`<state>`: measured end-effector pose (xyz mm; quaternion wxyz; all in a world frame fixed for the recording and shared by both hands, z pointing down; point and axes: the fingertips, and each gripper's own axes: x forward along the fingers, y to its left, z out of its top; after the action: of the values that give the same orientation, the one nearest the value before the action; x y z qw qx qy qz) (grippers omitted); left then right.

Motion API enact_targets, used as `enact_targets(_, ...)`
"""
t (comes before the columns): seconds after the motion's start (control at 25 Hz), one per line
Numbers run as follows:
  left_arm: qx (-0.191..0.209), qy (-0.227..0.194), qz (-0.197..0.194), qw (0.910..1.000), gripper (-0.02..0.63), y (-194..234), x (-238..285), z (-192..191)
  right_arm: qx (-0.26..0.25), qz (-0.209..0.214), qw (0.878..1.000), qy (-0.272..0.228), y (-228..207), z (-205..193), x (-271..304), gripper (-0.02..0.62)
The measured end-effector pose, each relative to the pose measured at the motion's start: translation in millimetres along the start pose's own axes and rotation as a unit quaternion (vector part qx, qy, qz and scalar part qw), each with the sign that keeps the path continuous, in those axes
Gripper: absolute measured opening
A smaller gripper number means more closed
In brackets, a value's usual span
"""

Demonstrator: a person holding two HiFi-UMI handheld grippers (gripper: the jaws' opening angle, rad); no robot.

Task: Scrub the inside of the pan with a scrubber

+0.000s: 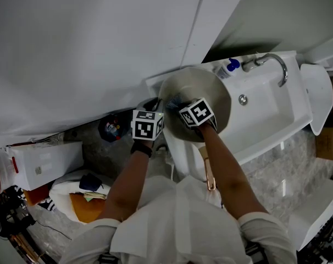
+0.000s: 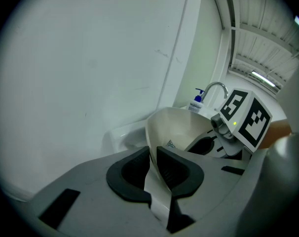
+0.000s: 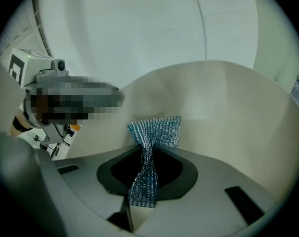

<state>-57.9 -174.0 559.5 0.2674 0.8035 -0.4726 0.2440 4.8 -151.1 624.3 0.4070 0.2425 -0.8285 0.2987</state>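
Note:
A cream-coloured pan [image 1: 205, 92] is held tilted on edge over the white sink [image 1: 271, 114]. My left gripper [image 1: 157, 110] is shut on the pan's rim [image 2: 150, 158] at its left side, the thin wall pinched between the dark pads. My right gripper [image 1: 183, 108] reaches into the pan and is shut on a teal mesh scrubber [image 3: 150, 141], whose free end fans out against the pan's inner wall [image 3: 228, 107]. In the left gripper view the right gripper [image 2: 208, 144] shows inside the bowl [image 2: 181, 127]. The left gripper view's camera housing [image 3: 41, 78] appears at the left of the right gripper view.
A curved faucet [image 1: 272, 62] and a soap bottle [image 1: 228, 67] stand at the sink's back edge by the white wall [image 1: 89, 48]. Below left, on the floor, are a white box [image 1: 43, 161] and assorted clutter [image 1: 81, 194].

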Motion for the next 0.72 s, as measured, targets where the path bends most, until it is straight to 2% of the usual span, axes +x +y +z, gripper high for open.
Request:
enact_targets(0.2,0.001,0.001,0.000,1.0000,0.057,-1,0,0,0.033,-0.066,0.997,0.016,-43,-4,-18,0.064)
enact_targets(0.4,0.003,-0.002,0.001,1.0000,0.057,0,-1,1,0.086,-0.151,0.984,0.045,-101,-29,-50,0.066)
enact_targets(0.56,0.005,-0.001,0.002,1.0000,0.057,-1,-1,2,0.127,-0.171,0.976,0.054,-117,-38,-59,0.066)
enact_targets(0.64,0.005,-0.001,0.004,1.0000,0.057,-1,-1,2,0.117,-0.179,0.975,0.063,-112,-38,-58,0.066)
enact_targets(0.72,0.005,0.000,0.006,1.0000,0.057,-1,-1,2,0.105,-0.169,0.977,0.075,-103,-39,-55,0.065)
